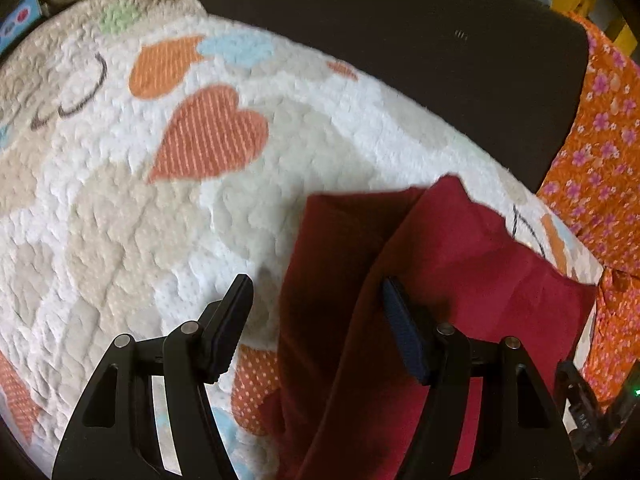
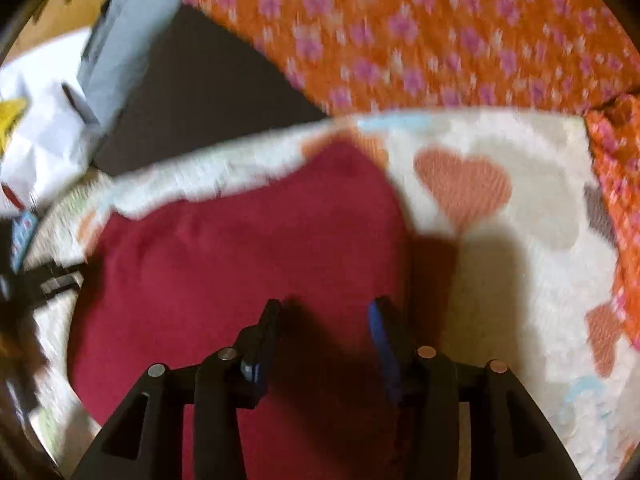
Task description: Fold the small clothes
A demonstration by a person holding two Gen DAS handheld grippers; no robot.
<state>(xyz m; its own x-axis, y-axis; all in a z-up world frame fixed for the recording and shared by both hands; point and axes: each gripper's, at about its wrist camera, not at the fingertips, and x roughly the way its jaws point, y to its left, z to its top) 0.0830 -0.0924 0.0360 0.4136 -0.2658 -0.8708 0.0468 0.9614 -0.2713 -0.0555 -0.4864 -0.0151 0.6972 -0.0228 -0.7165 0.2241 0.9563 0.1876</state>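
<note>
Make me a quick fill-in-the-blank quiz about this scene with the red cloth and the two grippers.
1. The dark red cloth lies on a white quilt printed with orange ____.
2. The fabric beyond the quilt's far edge is orange with pink ____.
3. The left gripper has its jaws ____, with a raised fold of the red cloth between them.
4. The right gripper hovers over the ____ cloth.

Missing words: hearts; flowers; open; red

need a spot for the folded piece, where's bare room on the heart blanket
Bare: the heart blanket left of the red cloth, and the strip between red cloth and orange floral fabric. Crowded: the edge where the floral fabric meets the blanket.
</note>
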